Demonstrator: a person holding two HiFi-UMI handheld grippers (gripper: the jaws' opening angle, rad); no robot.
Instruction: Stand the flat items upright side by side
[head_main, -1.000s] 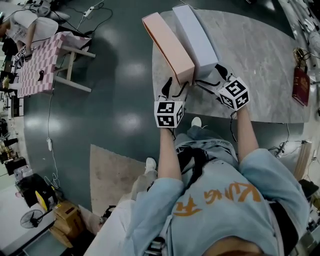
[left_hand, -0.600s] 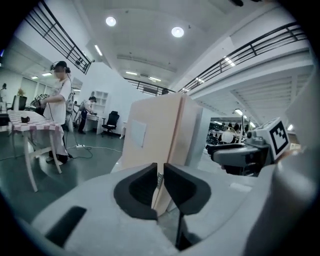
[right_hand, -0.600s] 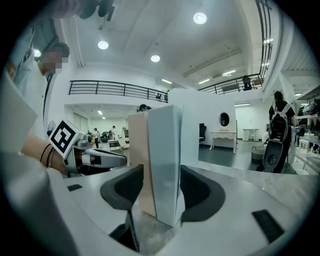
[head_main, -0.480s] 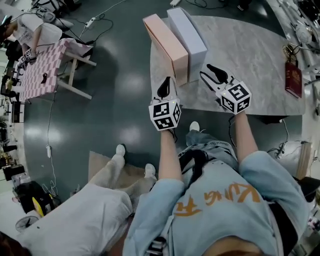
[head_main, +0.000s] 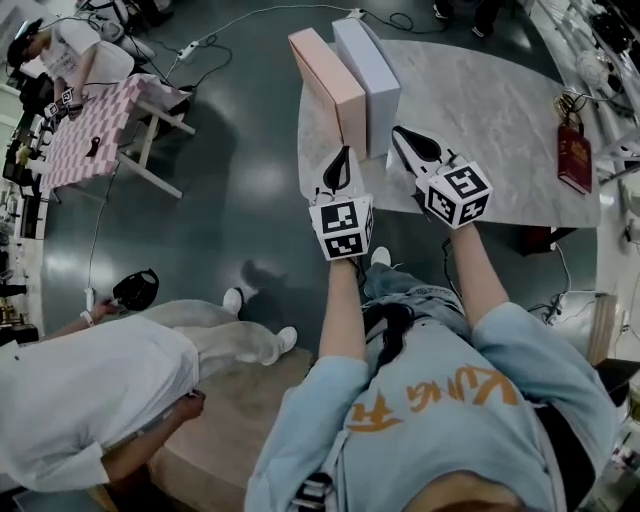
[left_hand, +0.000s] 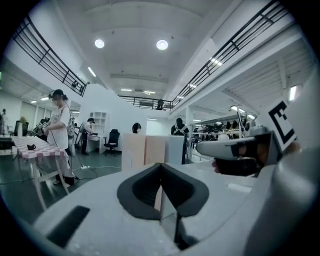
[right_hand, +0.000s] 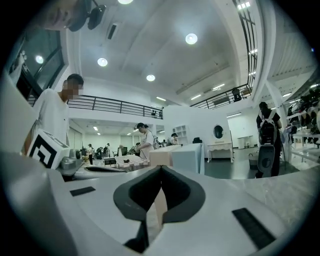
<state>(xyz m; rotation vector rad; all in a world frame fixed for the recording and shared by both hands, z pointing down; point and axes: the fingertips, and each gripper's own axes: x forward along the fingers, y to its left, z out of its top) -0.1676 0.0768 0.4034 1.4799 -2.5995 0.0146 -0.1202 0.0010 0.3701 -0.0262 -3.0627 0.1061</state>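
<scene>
Pink box (head_main: 325, 80), grey box (head_main: 365, 65) beyond closed fingers (head_main: 338, 172)

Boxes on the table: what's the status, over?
Left gripper, right gripper just closed, both empty. Pink box, grey box upright, side by side on table. Nothing in the way.

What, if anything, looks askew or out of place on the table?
Nothing stands out. The pink cardboard box and the pale grey cardboard box stand upright side by side on the marble-patterned table. The pink one stands close to the table's left edge.
</scene>
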